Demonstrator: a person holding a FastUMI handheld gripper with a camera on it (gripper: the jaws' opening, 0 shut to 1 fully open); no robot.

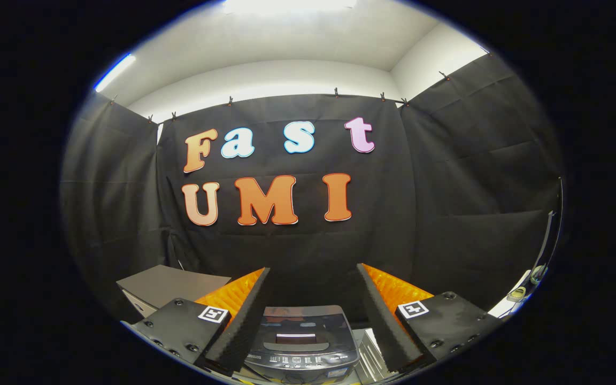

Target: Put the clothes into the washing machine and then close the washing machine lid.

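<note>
Between my tongs (313,315), which stand spread wide and grasp nothing, sits the small top-loading washing machine (301,342), its glossy dark lid (302,323) lying flat and shut, a button panel along its near edge. I see no clothes, so I judge this fits either a load still to fetch or one already inside. A grey box (166,286) stands beside it.

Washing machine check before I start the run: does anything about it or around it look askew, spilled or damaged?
Nothing stands out. The washing machine sits upright between the open fingers of the hand-held gripper, its lid down and flat, no clothes or spills visible on it.
</note>
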